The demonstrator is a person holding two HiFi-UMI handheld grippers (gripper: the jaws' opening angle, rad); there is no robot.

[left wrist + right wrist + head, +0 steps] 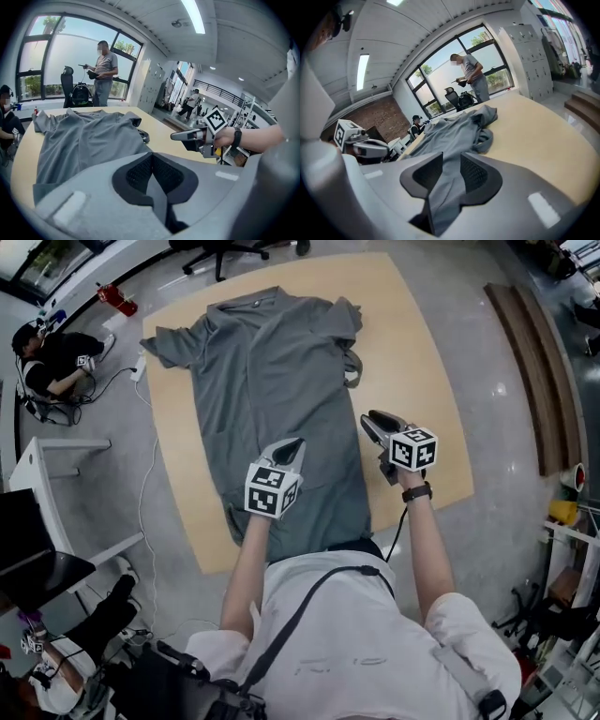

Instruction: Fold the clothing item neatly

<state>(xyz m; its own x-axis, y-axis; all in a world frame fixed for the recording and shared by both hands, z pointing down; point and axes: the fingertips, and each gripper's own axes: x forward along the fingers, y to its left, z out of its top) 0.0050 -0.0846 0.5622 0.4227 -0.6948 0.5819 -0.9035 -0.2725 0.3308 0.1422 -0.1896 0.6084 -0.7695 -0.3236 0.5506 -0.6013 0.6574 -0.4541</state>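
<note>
A grey T-shirt [272, 399] lies spread on the wooden table [412, 352], collar at the far end and hem at the near edge. Its right sleeve [352, 367] is bunched up. My left gripper [295, 444] hovers over the shirt's lower middle. In the left gripper view its jaws [151, 157] meet with nothing showing between them. My right gripper [368, 418] hangs just off the shirt's right edge. Its jaws [451, 159] stand apart, and the grey shirt [454, 129] shows through the gap with no pad pressing on it.
A person [104, 70] stands by the windows beyond the table's far end. Another person [52, 357] sits on the floor at the far left, near a red object [117, 298]. A white cable [145, 456] runs along the table's left side. Dark planks [539, 381] lie at the right.
</note>
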